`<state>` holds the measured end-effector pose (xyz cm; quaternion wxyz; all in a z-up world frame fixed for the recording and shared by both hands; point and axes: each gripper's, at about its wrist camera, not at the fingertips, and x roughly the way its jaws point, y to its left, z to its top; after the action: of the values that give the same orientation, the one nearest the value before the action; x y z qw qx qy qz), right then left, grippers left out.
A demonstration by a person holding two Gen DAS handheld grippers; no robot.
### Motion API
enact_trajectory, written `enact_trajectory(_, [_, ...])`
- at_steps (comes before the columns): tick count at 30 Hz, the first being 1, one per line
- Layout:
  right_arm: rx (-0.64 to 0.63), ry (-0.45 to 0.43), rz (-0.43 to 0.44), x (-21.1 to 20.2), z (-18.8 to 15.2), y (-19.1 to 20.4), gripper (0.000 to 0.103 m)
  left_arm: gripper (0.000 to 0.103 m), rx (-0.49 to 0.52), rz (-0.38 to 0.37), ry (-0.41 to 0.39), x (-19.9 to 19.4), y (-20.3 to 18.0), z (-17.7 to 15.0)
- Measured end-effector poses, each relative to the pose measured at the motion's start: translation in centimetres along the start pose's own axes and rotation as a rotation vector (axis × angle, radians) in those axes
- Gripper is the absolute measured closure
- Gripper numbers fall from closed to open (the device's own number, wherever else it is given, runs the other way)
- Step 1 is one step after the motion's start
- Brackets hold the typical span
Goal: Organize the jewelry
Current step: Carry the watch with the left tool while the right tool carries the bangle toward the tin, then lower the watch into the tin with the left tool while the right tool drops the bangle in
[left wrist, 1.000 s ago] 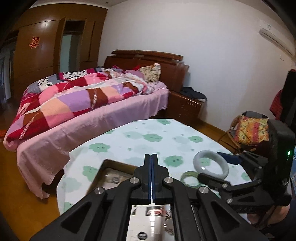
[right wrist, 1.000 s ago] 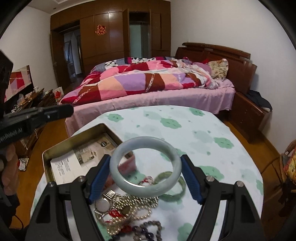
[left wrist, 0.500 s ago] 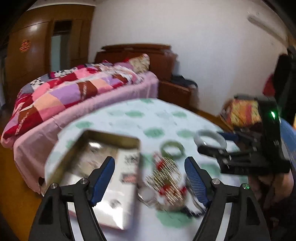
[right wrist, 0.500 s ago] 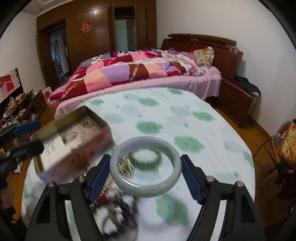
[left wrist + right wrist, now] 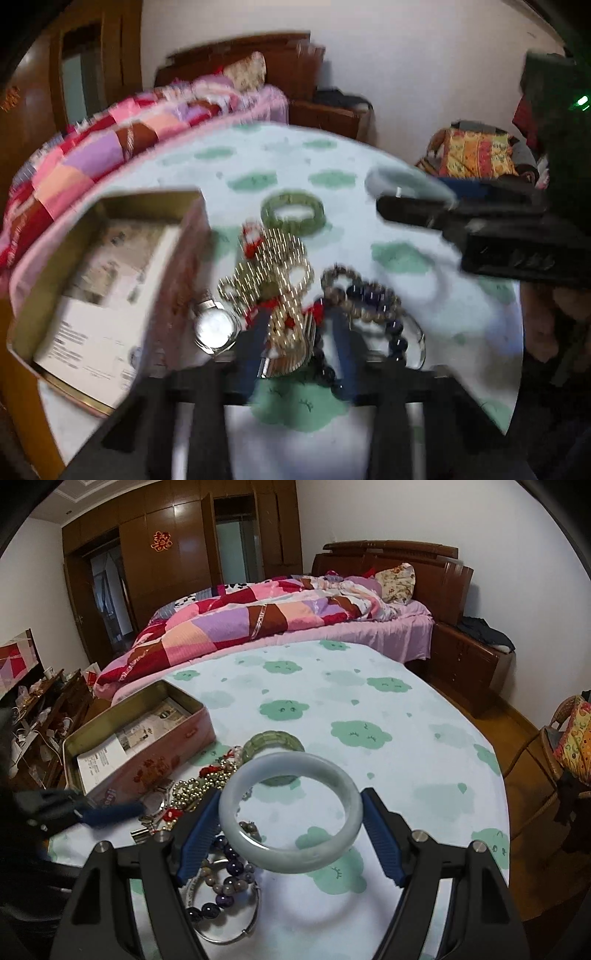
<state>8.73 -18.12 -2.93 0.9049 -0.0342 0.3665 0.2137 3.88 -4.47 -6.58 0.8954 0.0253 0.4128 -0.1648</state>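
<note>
Since half a second ago the left gripper (image 5: 301, 341) has dropped low over the jewelry pile, and its blue fingers (image 5: 255, 345), spread wide before, now stand much closer together on either side of the gold bead strands (image 5: 275, 275) — the view is blurred, so I cannot tell whether they touch the beads. Meanwhile the right gripper (image 5: 290, 825) holds as before: its blue pads press against opposite sides of the pale jade bangle (image 5: 290, 812), which sits lifted above the table (image 5: 388, 738) and slightly tilted.

On the cloud-patterned tablecloth the pile lies just beside the open pink tin (image 5: 147, 746), which has printed paper inside. A green bangle (image 5: 275, 742) rests flat at the far edge of the pile, partly seen through the pale one. A silver watch (image 5: 216, 328) lies next to the tin wall. Purple and brown bead bracelets (image 5: 225, 882) and a thin silver bangle (image 5: 236, 932) lie nearest the right gripper, under its left finger. Small red charms are mixed among the gold beads.
</note>
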Motion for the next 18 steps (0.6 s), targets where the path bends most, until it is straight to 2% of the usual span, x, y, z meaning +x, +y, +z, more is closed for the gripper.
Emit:
enact_trajectory(1, [0.0, -0.001, 0.001, 0.0, 0.0, 0.0, 0.025, 0.1, 0.001, -0.013, 0.009, 0.2, 0.0, -0.2])
enact_trajectory(5, [0.001, -0.001, 0.002, 0.1, -0.1, 0.0, 0.025, 0.101, -0.009, -0.034, -0.043, -2.0, 0.4, 0.5])
enact_trajectory(9, [-0.016, -0.009, 0.01, -0.1, 0.6, 0.5, 0.025, 0.101, -0.02, -0.019, -0.16, -6.0, 1.7, 3.5])
enact_trajectory(15, [-0.062, -0.062, 0.033, -0.6, 3.9, 2.2, 0.025, 0.101, -0.075, -0.014, -0.276, -10.2, 5.3, 7.3])
enact_trajectory(18, [-0.085, -0.085, 0.048, -0.6, 5.5, 3.2, 0.025, 0.101, -0.082, 0.002, -0.309, -11.2, 6.6, 8.4])
